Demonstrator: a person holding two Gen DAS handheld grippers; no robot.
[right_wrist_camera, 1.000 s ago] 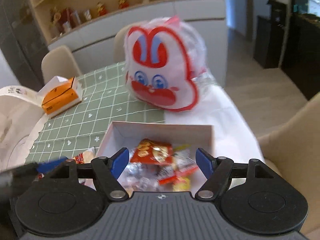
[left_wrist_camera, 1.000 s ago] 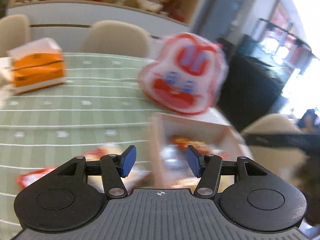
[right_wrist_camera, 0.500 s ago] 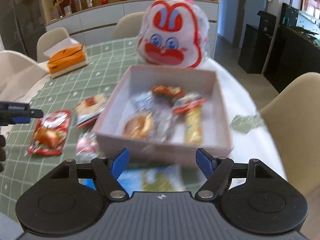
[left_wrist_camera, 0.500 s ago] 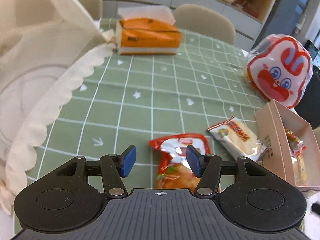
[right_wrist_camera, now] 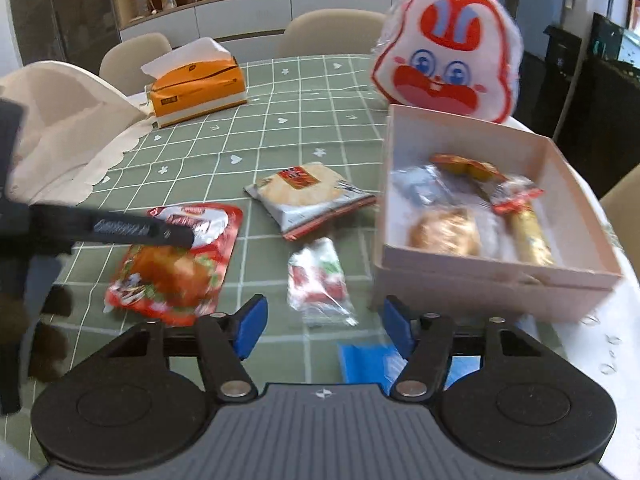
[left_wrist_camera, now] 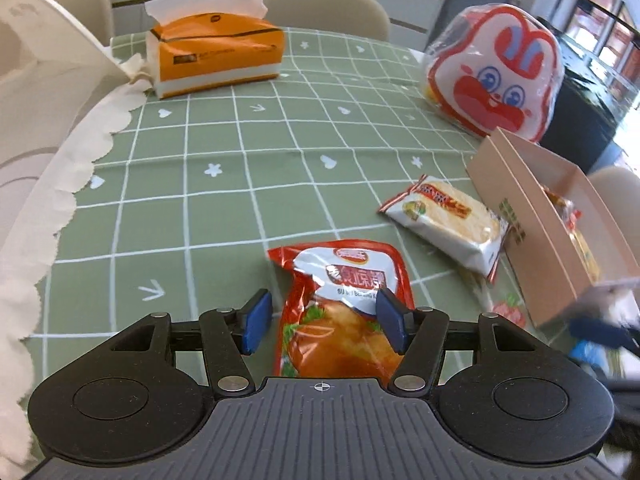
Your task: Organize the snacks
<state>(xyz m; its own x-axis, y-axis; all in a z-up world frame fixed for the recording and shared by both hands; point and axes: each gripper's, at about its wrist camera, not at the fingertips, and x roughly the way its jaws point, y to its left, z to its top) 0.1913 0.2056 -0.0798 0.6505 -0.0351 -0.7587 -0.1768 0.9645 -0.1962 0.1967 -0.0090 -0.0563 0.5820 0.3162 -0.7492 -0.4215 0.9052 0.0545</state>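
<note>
In my left camera's view a white cloth (left_wrist_camera: 44, 128) fills the left edge, and an orange tissue box (left_wrist_camera: 216, 56) sits in the upper left on the green checked tablecloth (left_wrist_camera: 200, 184). My left gripper (left_wrist_camera: 322, 322) is at bottom center, its blue pads spread wide on either side of a red snack bag (left_wrist_camera: 340, 304) lying flat on the tablecloth; I cannot tell whether the pads touch it. Right of the bag lies a white cracker packet (left_wrist_camera: 448, 220), near the wall of a pink box (left_wrist_camera: 528, 236) at the right edge, with a rabbit-face bag (left_wrist_camera: 496, 80) in the upper right. In my right camera's view, my right gripper (right_wrist_camera: 322, 330) is also spread open and holds nothing; a small strawberry-print packet (right_wrist_camera: 320, 280) lies just ahead of it in the lower middle. The pink box at right holds several wrapped snacks (right_wrist_camera: 460, 208).
</note>
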